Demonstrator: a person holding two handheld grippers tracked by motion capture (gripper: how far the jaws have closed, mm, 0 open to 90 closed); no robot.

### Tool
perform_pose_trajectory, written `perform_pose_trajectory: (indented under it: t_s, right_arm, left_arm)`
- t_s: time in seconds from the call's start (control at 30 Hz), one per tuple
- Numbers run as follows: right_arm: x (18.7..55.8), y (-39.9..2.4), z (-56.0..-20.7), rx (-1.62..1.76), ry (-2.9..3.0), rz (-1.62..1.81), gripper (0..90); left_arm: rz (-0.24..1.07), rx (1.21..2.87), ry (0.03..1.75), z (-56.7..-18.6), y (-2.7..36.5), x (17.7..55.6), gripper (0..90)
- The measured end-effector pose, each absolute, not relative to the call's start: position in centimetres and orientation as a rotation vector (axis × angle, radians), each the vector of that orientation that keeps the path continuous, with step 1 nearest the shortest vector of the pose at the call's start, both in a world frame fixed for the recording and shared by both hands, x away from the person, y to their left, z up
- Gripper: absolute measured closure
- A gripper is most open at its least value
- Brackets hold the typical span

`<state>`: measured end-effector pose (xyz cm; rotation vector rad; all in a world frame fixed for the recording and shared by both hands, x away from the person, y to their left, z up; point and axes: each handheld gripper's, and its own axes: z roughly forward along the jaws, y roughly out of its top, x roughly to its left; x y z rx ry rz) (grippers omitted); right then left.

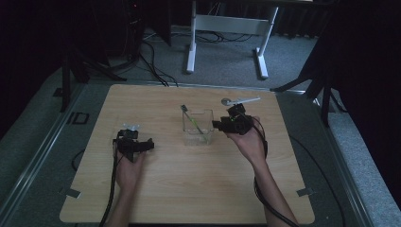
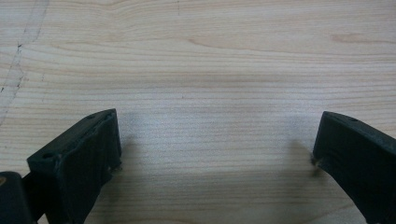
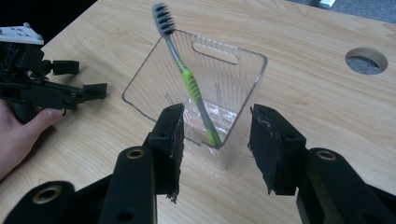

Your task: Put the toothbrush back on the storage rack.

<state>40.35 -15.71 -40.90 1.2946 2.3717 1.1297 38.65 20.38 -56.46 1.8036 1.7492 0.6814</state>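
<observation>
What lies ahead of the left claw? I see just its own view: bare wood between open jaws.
Observer: A clear plastic container stands mid-table, to the right of the left claw.
Operator: Is anything inside it?
Observer: A toothbrush with a grey and green handle leans in it, bristles up above the rim.
Operator: Where is the right claw?
Observer: The right claw sits close beside the container, jaws open, pointing at it, gripping nothing.
Operator: Anything else on the table?
Observer: A flat grey tool with a round end lies near the far edge, behind the right hand.
</observation>
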Motion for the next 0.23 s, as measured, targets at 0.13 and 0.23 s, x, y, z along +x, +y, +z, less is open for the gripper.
perform_pose_trajectory:
  t_s: [0.13,0.23]
  right_arm:
    - [40.21,-16.31,-41.16,1.309,2.366,1.128,54.1]
    - [40.21,-16.6,-41.37,1.316,2.368,1.122,54.1]
  left_arm:
    - [0.682,1.805,1.749,-56.45,20.38,38.65,1.4]
    - [0.682,1.805,1.749,-56.46,20.38,38.65,1.3]
